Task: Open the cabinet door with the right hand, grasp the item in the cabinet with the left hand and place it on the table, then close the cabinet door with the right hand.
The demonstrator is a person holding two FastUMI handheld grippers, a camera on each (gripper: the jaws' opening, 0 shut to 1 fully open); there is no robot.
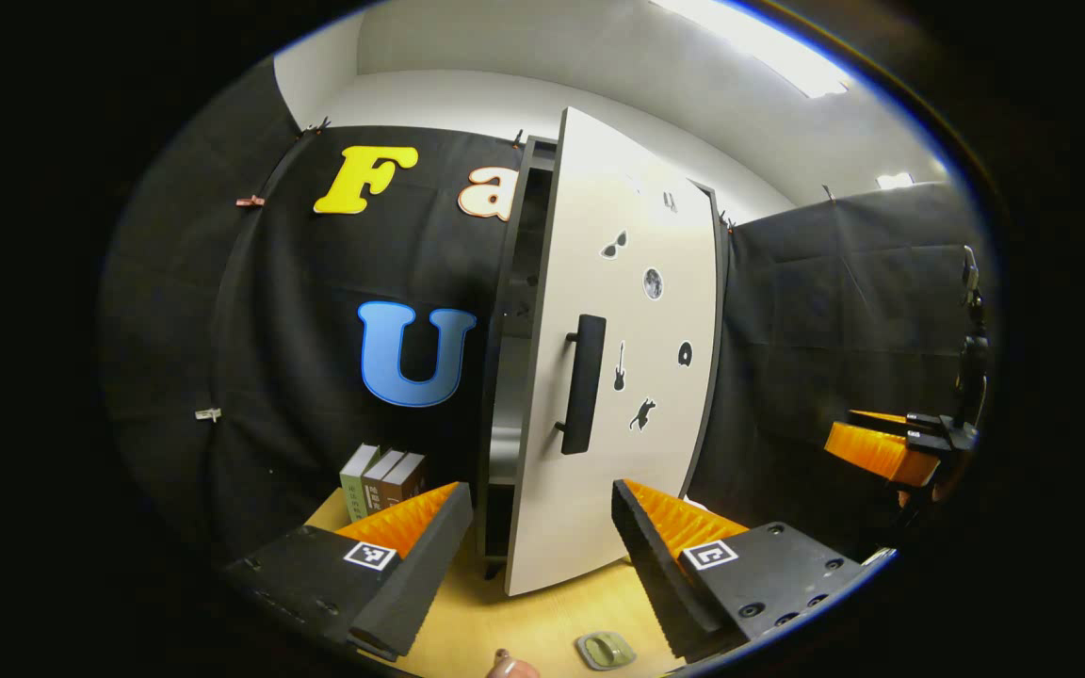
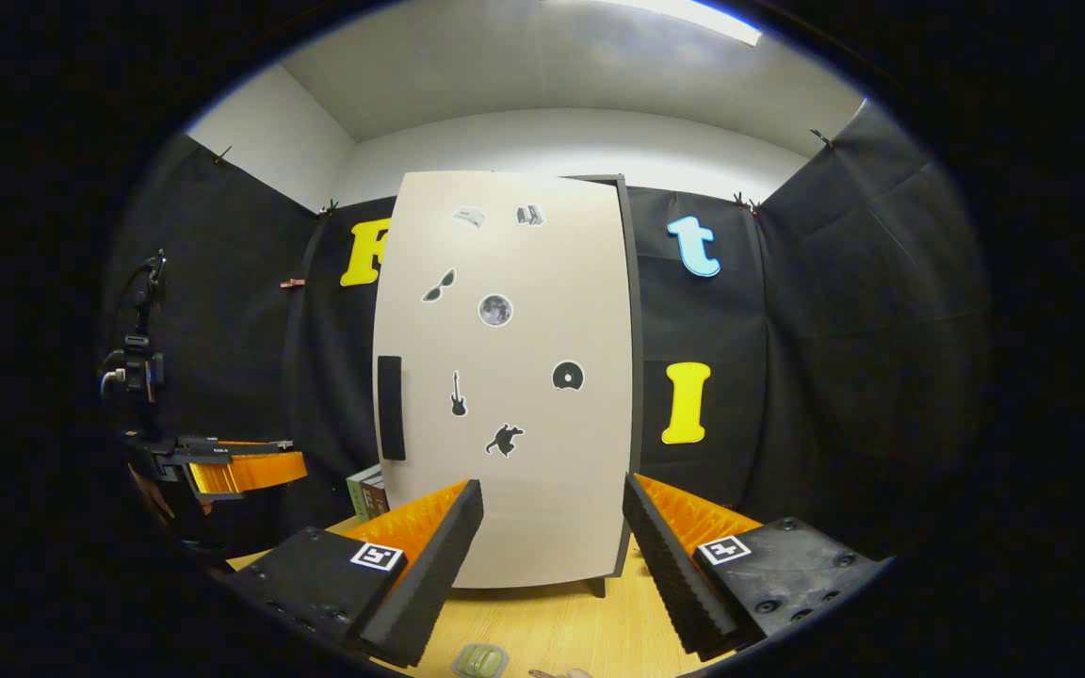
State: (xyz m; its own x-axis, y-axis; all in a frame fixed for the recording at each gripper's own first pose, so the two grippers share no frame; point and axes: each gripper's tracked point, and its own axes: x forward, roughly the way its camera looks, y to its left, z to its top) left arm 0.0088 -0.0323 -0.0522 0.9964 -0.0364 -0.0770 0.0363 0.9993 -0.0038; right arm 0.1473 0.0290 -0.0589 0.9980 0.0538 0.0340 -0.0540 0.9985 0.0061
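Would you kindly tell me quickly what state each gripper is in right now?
Left gripper: open, holding nothing.
Right gripper: open, holding nothing.

walls: black cloth (image 2: 834,311); ceiling: white (image 2: 552,66), strip light (image 1: 769,47); table: pale wood (image 2: 561,631)

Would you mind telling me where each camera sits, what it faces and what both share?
Left gripper view: rides the left gripper, facing the cabinet door, slightly ajar; own two fingers show.
Right gripper view: rides the right gripper, facing the door's front; own fingers show.
Shared: door, handle, books, wooden table.
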